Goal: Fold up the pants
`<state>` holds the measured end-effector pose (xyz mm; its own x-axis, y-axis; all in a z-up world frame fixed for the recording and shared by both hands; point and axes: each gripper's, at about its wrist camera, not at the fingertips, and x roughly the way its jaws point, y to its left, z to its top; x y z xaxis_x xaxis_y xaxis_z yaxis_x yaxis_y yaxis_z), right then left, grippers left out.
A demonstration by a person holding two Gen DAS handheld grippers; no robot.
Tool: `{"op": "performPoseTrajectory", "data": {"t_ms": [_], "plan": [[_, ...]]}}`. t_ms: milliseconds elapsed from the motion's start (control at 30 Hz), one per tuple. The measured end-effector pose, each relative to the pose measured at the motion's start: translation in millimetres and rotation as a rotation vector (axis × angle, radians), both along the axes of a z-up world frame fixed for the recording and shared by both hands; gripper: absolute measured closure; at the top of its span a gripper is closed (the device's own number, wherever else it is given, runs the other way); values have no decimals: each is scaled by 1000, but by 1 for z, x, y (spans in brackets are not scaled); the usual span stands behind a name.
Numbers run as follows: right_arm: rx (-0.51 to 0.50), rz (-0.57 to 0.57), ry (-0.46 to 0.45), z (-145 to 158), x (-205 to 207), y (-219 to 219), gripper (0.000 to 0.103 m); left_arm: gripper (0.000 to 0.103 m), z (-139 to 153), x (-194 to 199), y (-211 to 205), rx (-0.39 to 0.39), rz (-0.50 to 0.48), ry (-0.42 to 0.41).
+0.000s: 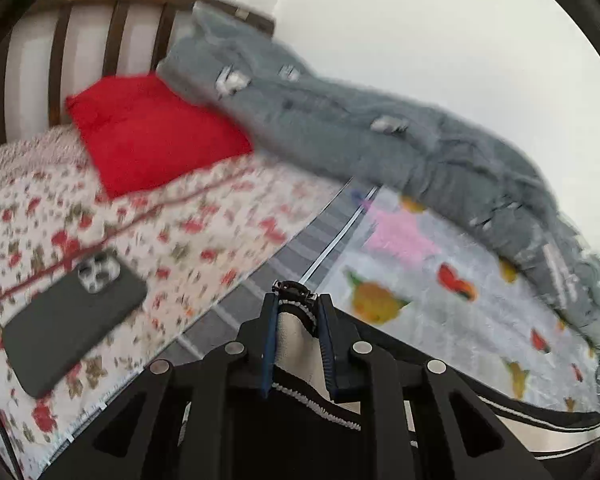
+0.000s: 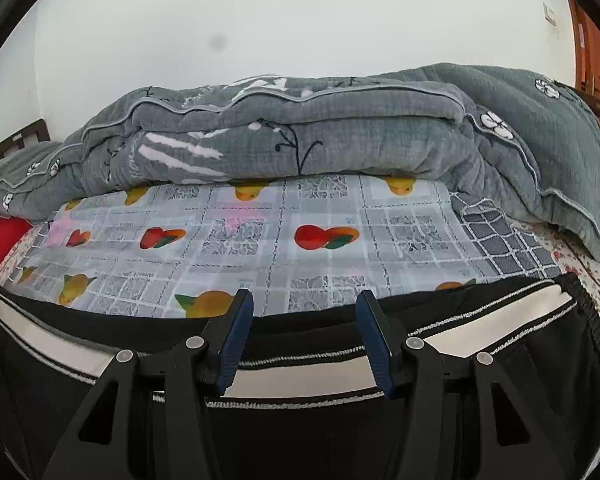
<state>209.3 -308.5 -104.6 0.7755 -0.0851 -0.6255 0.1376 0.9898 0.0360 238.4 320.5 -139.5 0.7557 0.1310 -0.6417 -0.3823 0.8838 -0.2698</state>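
Pants (image 2: 300, 368) spread along near bed edge, black with white side stripe. Hem bunch clamped between pads of left gripper (image 1: 298, 308). Right gripper (image 2: 304, 320) held agape above stripe, nothing pinched. Fruit-print sheet (image 2: 260, 240) left bare up to grey quilt (image 2: 300, 140). Phone (image 1: 72, 320) laid on floral cover (image 1: 180, 232). No legible writing seen.

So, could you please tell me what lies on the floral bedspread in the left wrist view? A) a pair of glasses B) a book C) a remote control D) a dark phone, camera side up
D: a dark phone lies flat on the floral bedspread, its camera lenses facing up, below the red cushion.
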Motion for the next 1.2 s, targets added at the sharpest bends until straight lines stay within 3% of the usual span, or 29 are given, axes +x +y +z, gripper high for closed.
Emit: {"op": "performPoseTrajectory", "data": {"t_ms": [100,233,300,500,633,667,733,767,833,933,1000,1100,1200], "plan": [[-16,20,16,0,5,2,50,84,-18,9,4,-45,15,53],[-47,102,46,1,16,8,32,82,-22,7,6,-65,21,51],[-59,148,61,0,25,12,30,82,-24,7,6,-51,21,60],[13,432,194,-25,60,34,30,82,-24,8,1,-21,21,69],[-66,591,299,-53,69,71,30,82,-25,10,-1,-20,12,69],[-108,621,358,-67,69,81,33,82,-25,10,-1,-16,9,70],[-131,650,373,-73,64,87,42,82,-25,10,-2,-14,5,68],[-103,686,383,-72,61,87,63,82,-25,10,-3,-13,4,68],[-96,726,371,-70,53,90,88,82,-26,11,-4,-7,4,72],[-189,745,311,-65,38,100,96,82,-21,6,-5,2,-7,40],[-145,716,240,-48,36,89,97,82,-12,-2,-3,-12,-18,-26],[-54,673,129,-20,40,70,97,82,-11,2,-4,3,-16,-17],[-113,647,180,-38,61,83,98,82,-20,9,-4,18,-3,33]]}}
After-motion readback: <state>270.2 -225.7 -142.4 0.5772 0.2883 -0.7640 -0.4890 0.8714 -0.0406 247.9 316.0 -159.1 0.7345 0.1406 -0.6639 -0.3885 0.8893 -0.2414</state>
